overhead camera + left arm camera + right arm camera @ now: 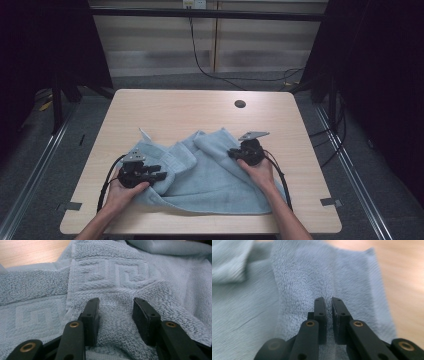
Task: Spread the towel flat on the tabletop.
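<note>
Left gripper (115, 315) astride towel's (110, 272) key-pattern band, plain terry rightward.

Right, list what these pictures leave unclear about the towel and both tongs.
1. Left tongs, left gripper view: the jaws stand apart around a bunched ridge of the towel; how firmly they pinch it cannot be told.
2. Right tongs, right gripper view: the jaws are nearly closed; motion blur hides whether cloth sits in the slit.
3. High view: the person's hands cover both jaw tips, and the towel's folds hide its underside.
</note>
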The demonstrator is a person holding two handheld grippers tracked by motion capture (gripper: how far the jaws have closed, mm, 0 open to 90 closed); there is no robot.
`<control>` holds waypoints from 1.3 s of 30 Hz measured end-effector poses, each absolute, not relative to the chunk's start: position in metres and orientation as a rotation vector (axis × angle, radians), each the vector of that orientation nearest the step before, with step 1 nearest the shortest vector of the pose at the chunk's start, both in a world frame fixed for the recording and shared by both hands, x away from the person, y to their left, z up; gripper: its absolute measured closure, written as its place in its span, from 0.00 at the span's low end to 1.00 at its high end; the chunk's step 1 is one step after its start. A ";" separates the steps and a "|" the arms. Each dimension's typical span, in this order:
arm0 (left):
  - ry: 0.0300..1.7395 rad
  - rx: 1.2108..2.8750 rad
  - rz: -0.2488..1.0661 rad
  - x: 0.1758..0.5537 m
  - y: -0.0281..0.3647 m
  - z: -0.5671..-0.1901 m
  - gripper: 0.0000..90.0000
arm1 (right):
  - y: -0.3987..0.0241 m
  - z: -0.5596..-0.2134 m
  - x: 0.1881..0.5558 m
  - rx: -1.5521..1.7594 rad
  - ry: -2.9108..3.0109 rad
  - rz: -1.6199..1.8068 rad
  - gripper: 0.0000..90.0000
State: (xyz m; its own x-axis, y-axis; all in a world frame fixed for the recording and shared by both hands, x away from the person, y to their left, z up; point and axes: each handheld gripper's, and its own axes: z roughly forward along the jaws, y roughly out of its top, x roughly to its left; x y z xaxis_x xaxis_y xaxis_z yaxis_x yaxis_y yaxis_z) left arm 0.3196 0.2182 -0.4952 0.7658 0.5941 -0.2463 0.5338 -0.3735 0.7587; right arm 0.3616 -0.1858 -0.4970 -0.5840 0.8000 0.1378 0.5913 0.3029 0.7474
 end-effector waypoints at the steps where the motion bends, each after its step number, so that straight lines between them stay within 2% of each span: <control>1: 0.848 2.051 0.084 0.319 0.219 -0.495 0.64 | -0.193 -0.495 0.365 1.290 2.284 1.151 0.95; 8: 0.864 2.027 0.075 0.309 0.230 -0.495 0.64 | -0.240 -0.477 0.378 1.403 2.127 1.117 0.95; 10: 0.867 2.020 0.084 0.307 0.229 -0.495 0.63 | -0.247 -0.476 0.379 1.417 2.123 1.116 0.89; 12: 0.864 2.018 0.084 0.306 0.228 -0.494 0.63 | -0.245 -0.477 0.379 1.424 2.128 1.118 0.77; 15: 0.860 1.996 0.077 0.305 0.230 -0.491 0.62 | -0.246 -0.474 0.373 1.410 2.105 1.174 0.64; 16: 0.858 1.996 0.077 0.305 0.231 -0.490 0.62 | -0.247 -0.471 0.370 1.406 2.100 1.190 0.63; 22: 0.843 1.965 0.073 0.308 0.234 -0.482 0.65 | -0.251 -0.466 0.333 1.363 2.149 1.209 0.60; 26: 0.825 1.930 0.079 0.312 0.235 -0.473 0.72 | -0.251 -0.469 0.295 1.342 2.195 1.251 0.60; 29: 0.810 1.913 0.087 0.318 0.235 -0.465 0.75 | -0.247 -0.472 0.272 1.331 2.247 1.255 0.65; 31: 0.804 1.888 0.097 0.322 0.236 -0.462 0.72 | -0.241 -0.476 0.259 1.326 2.297 1.239 0.71; 32: 0.819 1.879 0.102 0.325 0.238 -0.462 0.70 | -0.238 -0.479 0.254 1.326 2.318 1.230 0.70; 39: 0.919 2.000 0.130 0.334 0.239 -0.490 0.56 | -0.221 -0.500 0.244 1.271 2.371 1.127 0.49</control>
